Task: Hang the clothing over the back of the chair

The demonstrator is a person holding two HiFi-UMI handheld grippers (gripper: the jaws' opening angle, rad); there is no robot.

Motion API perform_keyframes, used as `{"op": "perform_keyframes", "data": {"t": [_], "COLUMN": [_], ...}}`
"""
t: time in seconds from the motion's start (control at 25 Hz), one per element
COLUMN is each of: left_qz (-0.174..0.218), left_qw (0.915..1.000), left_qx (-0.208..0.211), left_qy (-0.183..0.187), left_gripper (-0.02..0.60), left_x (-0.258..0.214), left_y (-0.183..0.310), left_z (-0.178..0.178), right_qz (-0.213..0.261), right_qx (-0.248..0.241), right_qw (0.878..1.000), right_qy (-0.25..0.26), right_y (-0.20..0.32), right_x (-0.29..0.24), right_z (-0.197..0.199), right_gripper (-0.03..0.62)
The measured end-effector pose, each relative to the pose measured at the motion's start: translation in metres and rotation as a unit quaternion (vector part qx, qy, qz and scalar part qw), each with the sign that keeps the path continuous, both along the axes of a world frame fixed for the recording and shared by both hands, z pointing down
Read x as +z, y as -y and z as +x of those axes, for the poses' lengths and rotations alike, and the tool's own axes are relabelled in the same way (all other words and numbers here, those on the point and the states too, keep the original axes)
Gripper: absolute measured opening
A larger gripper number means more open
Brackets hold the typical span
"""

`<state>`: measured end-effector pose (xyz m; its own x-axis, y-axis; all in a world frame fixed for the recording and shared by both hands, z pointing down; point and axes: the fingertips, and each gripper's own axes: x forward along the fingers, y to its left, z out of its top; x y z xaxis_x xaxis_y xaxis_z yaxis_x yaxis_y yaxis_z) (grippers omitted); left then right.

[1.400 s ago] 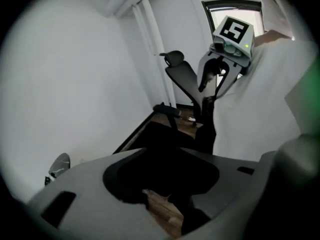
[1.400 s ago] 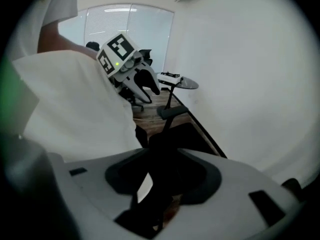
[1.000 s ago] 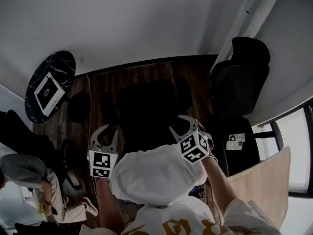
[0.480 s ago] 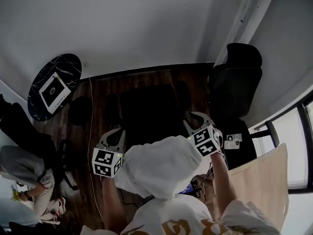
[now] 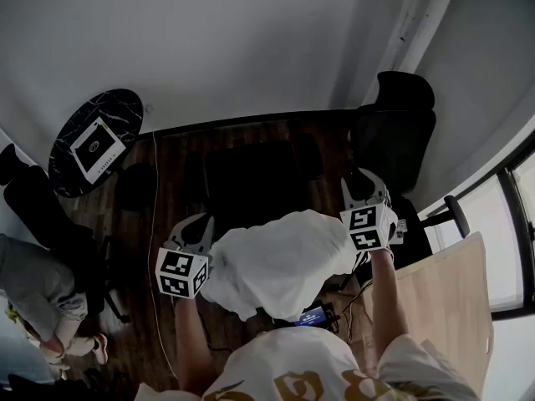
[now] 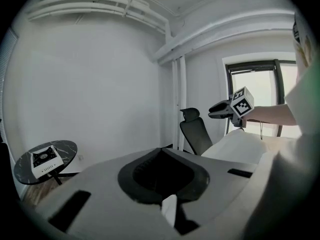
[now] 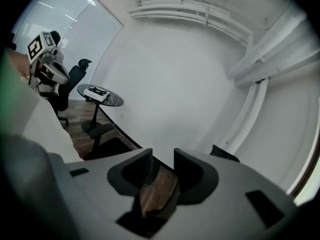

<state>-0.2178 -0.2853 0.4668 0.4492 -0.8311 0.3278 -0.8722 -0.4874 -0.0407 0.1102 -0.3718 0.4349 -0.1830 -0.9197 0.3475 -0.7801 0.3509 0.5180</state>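
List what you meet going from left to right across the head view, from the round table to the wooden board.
Round black table → left tongs → white clothing → right tongs → wooden board. The black office chair is left out, since it overlaps the right tongs.

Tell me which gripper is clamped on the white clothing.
The left gripper: its jaws are together on a sliver of the white clothing. On the right gripper the jaws have just been opening, with only floor between them.
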Motion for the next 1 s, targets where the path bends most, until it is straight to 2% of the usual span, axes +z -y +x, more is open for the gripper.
{"op": "perform_keyframes", "data": {"t": [0.12, 0.24, 0.36, 0.52, 0.68, 0.84, 0.88, 0.92, 0.96, 1.0], "left_qz": [-0.014, -0.050, -0.055, -0.042, -0.032, -0.025, -0.022, -0.018, -0.014, -0.009], "left_qw": [0.9999, 0.9987, 0.9984, 0.9989, 0.9980, 0.9961, 0.9959, 0.9957, 0.9956, 0.9953], "left_qx": [-0.005, -0.003, 0.004, 0.007, 0.010, 0.013, 0.013, 0.012, 0.010, 0.007], "left_qy": [0.001, -0.001, -0.007, -0.021, -0.053, -0.083, -0.087, -0.090, -0.093, -0.096], "left_gripper": [0.021, 0.021, 0.021, 0.021, 0.021, 0.021, 0.021, 0.021, 0.021, 0.021], "left_x": [0.006, 0.024, 0.030, 0.023, 0.014, 0.011, 0.010, 0.010, 0.010, 0.010], "left_y": [-0.013, -0.030, -0.051, -0.085, -0.120, -0.156, -0.164, -0.171, -0.178, -0.184], "left_z": [-0.001, 0.004, 0.014, 0.024, 0.032, 0.046, 0.051, 0.055, 0.058, 0.061], "right_qz": [-0.012, -0.037, -0.058, -0.070, -0.065, -0.074, -0.074, -0.074, -0.074, -0.074], "right_qx": [0.009, -0.011, -0.039, -0.061, -0.078, -0.086, -0.085, -0.082, -0.077, -0.071], "right_qw": [1.000, 0.990, 0.968, 0.934, 0.905, 0.863, 0.857, 0.859, 0.867, 0.881], "right_qy": [0.021, 0.133, 0.242, 0.344, 0.412, 0.493, 0.502, 0.500, 0.486, 0.462], "right_y": [-0.018, -0.049, -0.083, -0.133, -0.181, -0.225, -0.236, -0.246, -0.254, -0.262], "right_x": [-0.006, -0.007, -0.003, -0.002, -0.011, -0.019, -0.019, -0.018, -0.015, -0.009], "right_z": [0.009, -0.004, -0.023, -0.038, -0.043, -0.044, -0.042, -0.040, -0.039, -0.039], "right_gripper": [0.141, 0.140, 0.140, 0.102, 0.075, 0.064, 0.044, 0.041, 0.033, 0.021]}}
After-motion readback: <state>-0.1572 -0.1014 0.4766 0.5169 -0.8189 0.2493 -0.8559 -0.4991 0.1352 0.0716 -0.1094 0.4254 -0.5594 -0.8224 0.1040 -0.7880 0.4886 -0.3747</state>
